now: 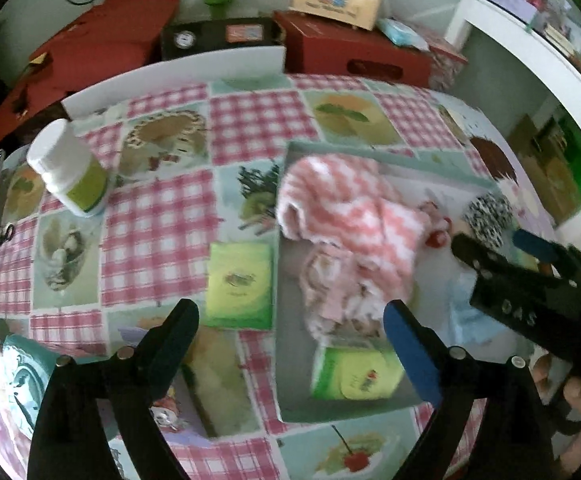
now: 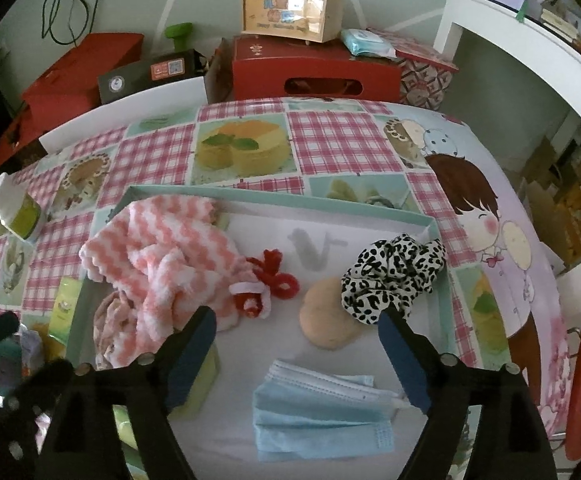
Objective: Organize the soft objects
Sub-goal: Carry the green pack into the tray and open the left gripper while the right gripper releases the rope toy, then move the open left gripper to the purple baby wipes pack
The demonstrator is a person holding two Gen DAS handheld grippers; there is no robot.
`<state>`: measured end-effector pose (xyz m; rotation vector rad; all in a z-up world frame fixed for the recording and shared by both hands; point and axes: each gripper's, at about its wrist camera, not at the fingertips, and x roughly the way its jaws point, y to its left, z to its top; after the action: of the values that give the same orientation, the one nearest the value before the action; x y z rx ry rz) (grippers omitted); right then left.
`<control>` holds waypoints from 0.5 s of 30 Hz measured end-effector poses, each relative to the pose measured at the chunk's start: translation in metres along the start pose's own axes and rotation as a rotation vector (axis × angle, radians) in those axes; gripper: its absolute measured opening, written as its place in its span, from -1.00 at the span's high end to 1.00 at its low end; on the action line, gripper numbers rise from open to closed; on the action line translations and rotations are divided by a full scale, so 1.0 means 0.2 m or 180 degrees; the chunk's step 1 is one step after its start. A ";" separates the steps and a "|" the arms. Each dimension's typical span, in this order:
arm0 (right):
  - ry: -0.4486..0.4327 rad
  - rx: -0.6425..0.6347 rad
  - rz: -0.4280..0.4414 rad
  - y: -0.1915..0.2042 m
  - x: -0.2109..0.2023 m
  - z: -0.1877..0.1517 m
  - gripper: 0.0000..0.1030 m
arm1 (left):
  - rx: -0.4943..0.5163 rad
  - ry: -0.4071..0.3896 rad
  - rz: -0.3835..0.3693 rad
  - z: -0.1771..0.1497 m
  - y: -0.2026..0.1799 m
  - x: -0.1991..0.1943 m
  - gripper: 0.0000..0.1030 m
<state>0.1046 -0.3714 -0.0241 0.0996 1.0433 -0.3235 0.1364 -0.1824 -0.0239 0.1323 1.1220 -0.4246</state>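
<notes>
Hovering over the shallow tray (image 2: pixel 330 200), right tongs (image 2: pixel 298 344) spread, pinching nothing; blue face mask (image 2: pixel 314 416) flat directly beneath, long axis crosswise. Left tongs (image 1: pixel 290 344) spread, empty, above tray's left edge, farther from mask.

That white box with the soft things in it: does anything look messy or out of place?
Yes. The pink-and-white towel is crumpled and spills over the left rim of the box instead of lying inside. On the tablecloth, the white bottle looks tilted, though the fisheye lens may exaggerate that.
</notes>
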 end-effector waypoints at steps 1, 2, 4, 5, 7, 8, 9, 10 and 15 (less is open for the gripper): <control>-0.0003 -0.0004 -0.0023 0.00 0.00 0.00 -1.00 | -0.0040 -0.0037 0.0027 0.00 0.01 0.00 -0.85; -0.0005 -0.0006 -0.0056 0.00 0.00 0.00 -1.00 | -0.0079 -0.0081 0.0075 0.00 0.03 0.00 -0.87; 0.0014 -0.0015 -0.0045 0.01 0.01 0.00 -1.00 | -0.0131 -0.0110 0.0134 0.01 0.05 0.00 -0.88; 0.0039 -0.0014 -0.0012 0.01 0.01 -0.01 -1.00 | -0.0164 -0.0116 0.0143 0.01 0.06 0.00 -0.88; 0.0067 -0.0037 0.0003 0.01 0.02 -0.01 -1.00 | -0.0224 -0.0135 0.0138 0.01 0.08 0.00 -0.88; 0.0071 -0.0061 -0.0005 0.02 0.02 -0.01 -1.00 | -0.0246 -0.0145 0.0139 0.01 0.09 0.00 -0.88; 0.0066 -0.0078 -0.0010 0.03 0.02 -0.01 -1.00 | -0.0263 -0.0157 0.0142 0.01 0.09 0.00 -0.88; 0.0061 -0.0094 -0.0013 0.04 0.02 -0.01 -1.00 | -0.0272 -0.0163 0.0146 0.01 0.09 0.00 -0.88; 0.0086 -0.0118 -0.0013 0.04 0.03 -0.02 -1.00 | -0.0330 -0.0170 0.0124 0.01 0.11 0.01 -0.88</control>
<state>0.1068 -0.3635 -0.0310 0.0685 1.0760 -0.3072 0.1486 -0.1631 -0.0276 0.0516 1.0849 -0.3328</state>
